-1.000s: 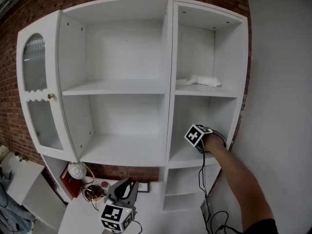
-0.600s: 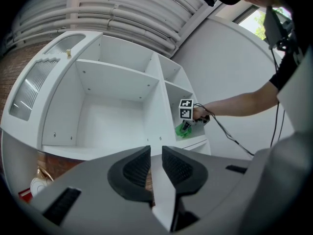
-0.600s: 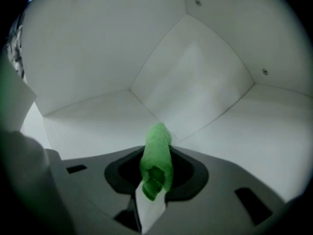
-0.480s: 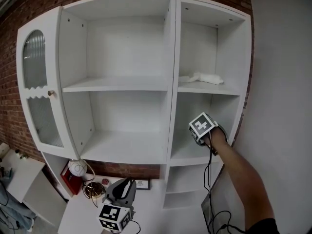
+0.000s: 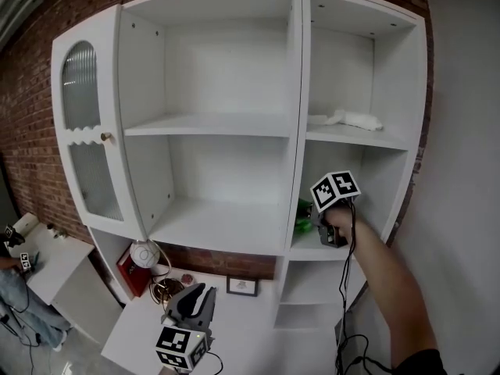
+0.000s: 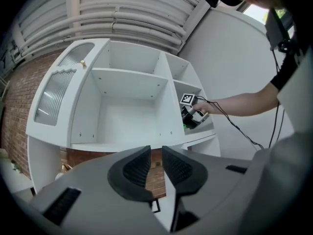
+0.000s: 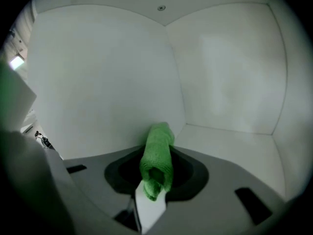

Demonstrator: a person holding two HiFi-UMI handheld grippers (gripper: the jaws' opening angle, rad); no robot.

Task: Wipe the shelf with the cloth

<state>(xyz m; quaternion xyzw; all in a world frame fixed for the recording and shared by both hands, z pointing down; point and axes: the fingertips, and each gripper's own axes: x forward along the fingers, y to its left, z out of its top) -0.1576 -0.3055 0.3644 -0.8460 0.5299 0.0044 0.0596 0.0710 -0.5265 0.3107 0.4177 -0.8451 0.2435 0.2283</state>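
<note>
The green cloth (image 7: 157, 160), a nubbly microfibre piece bunched into a thick roll, is pinched between the two jaws of the right gripper (image 5: 319, 222) and pokes out past their tips toward the back corner of the lower right compartment. A second ago no green showed from the head view; now a tuft of it sticks out at the left of that gripper, which has risen a little and come forward to the compartment's front edge, above the smooth white shelf board (image 5: 311, 250). The cloth hangs clear of the board in the right gripper view, with the painted back wall and side wall meeting behind it. A black cable (image 5: 344, 283) trails down along the person's bare forearm. The crumpled white rag (image 5: 355, 119) on the shelf above lies where it did. The white cabinet (image 5: 291, 92) now sits further right in the head view, its arched door of ribbed glass (image 5: 84, 155) swung open, a small brass knob (image 5: 105, 137) on it, red brick wall (image 5: 31, 108) behind. The left gripper (image 5: 195, 301) is held low by the cabinet's base, its ridged dark pads drawn together to a thin slit with nothing between them.
</note>
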